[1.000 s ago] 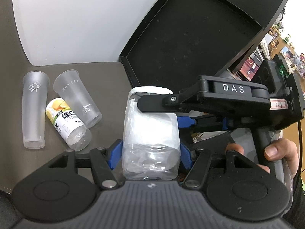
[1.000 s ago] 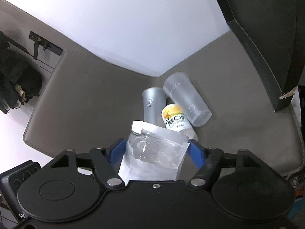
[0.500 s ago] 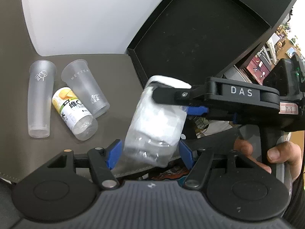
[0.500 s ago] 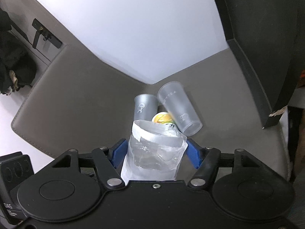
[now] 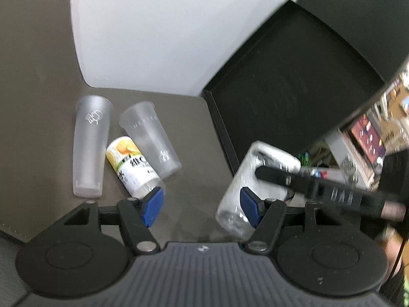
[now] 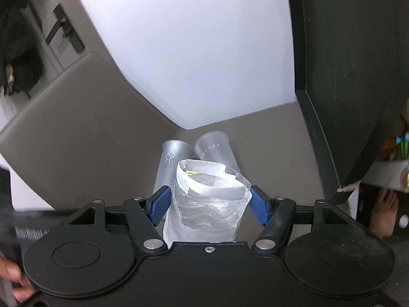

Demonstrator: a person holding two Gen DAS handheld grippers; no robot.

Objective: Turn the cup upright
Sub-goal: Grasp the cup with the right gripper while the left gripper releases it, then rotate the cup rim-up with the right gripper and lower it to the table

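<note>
A clear plastic cup with a white paper band [image 6: 208,202] sits between the blue pads of my right gripper [image 6: 208,203], which is shut on it, rim pointing away from the camera. In the left wrist view the same cup [image 5: 251,189] hangs tilted at the right, with the right gripper's black finger [image 5: 294,179] across it. My left gripper [image 5: 202,204] is open and empty; the cup lies behind its right pad [image 5: 249,208], outside the jaws.
Two frosted cups [image 5: 89,145] [image 5: 150,138] and a small yellow-labelled bottle [image 5: 133,166] lie on the grey-brown mat [image 5: 38,102]. A black tray [image 5: 294,97] stands at the right. A white wall is behind. The frosted cups also show in the right wrist view [image 6: 173,158].
The left gripper has let go of the clear cup and opened. The right gripper has carried the cup off to the right and tilted it. The left camera has swung left.
</note>
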